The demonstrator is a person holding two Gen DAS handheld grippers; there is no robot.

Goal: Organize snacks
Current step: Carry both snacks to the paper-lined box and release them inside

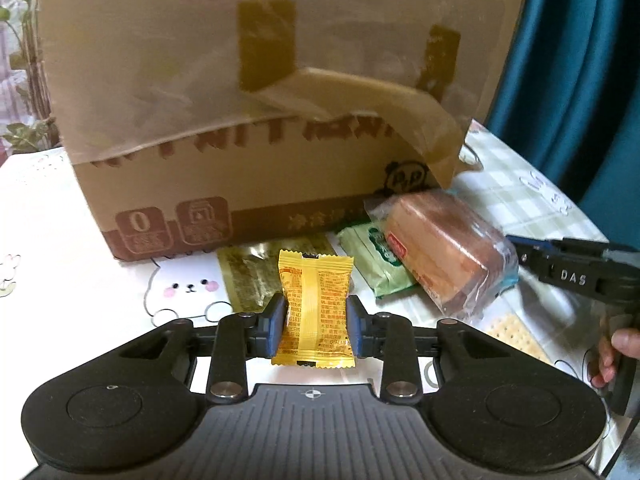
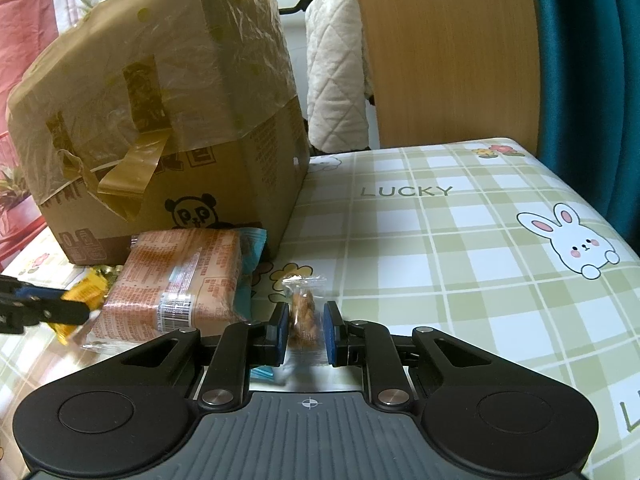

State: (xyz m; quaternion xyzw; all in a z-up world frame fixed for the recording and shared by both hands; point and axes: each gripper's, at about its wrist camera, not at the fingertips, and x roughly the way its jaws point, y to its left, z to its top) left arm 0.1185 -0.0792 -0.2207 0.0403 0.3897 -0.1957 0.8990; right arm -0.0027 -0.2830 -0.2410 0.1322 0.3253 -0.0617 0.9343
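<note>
My left gripper point(image 1: 316, 320) is shut on a yellow snack packet point(image 1: 314, 304) and holds it upright in front of a taped cardboard box point(image 1: 240, 120). My right gripper point(image 2: 306, 330) is shut on a small clear packet with a brown snack point(image 2: 304, 316). A wrapped brown cake point(image 1: 444, 252) leans on a green packet point(image 1: 376, 264) by the box; a gold packet point(image 1: 248, 276) lies flat. In the right wrist view the cake point(image 2: 180, 280) lies left of my right gripper, with the left gripper's fingers point(image 2: 44, 308) and yellow packet point(image 2: 86, 290) beyond it.
The table has a green checked cloth point(image 2: 460, 248) with rabbits. A cracker point(image 1: 516, 340) lies under the right gripper's body point(image 1: 576, 276). A wooden chair back point(image 2: 444, 52) and a quilted cushion point(image 2: 336, 80) stand behind the table. A teal curtain point(image 1: 580, 80) hangs at right.
</note>
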